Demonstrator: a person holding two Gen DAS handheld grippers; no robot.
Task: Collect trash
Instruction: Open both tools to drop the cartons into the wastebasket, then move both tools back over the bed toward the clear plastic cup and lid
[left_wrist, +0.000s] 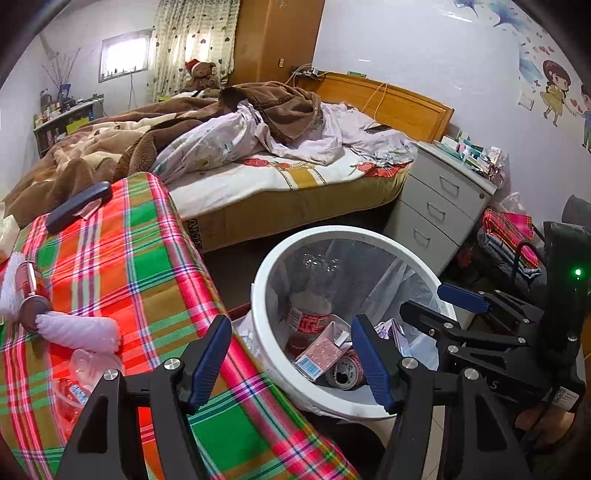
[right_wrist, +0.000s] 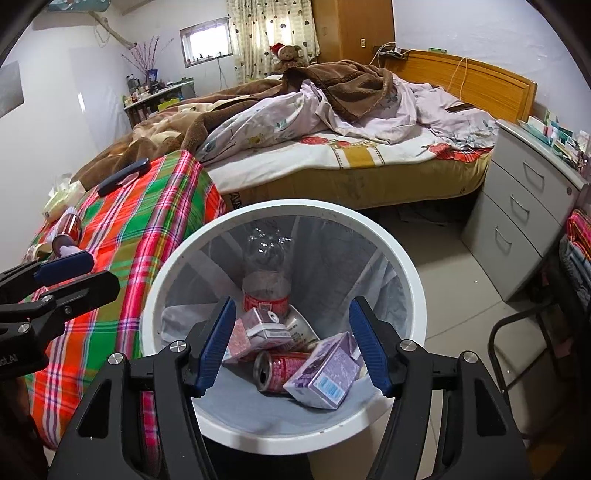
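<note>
Hanging parted and empty, left gripper (left_wrist: 291, 363) and right gripper (right_wrist: 291, 347) face the light, dentable, slippery red metal can (left_wrist: 32, 291) on the plaid-covered table (left_wrist: 155, 266); grip mid-body.

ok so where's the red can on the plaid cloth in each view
Left wrist view: the red can lies at the far left edge, wrapped in white foam netting.
Right wrist view: it lies at mid-left, just above the left gripper.
Shared landmark: the white trash bin beside the cloth.
</note>
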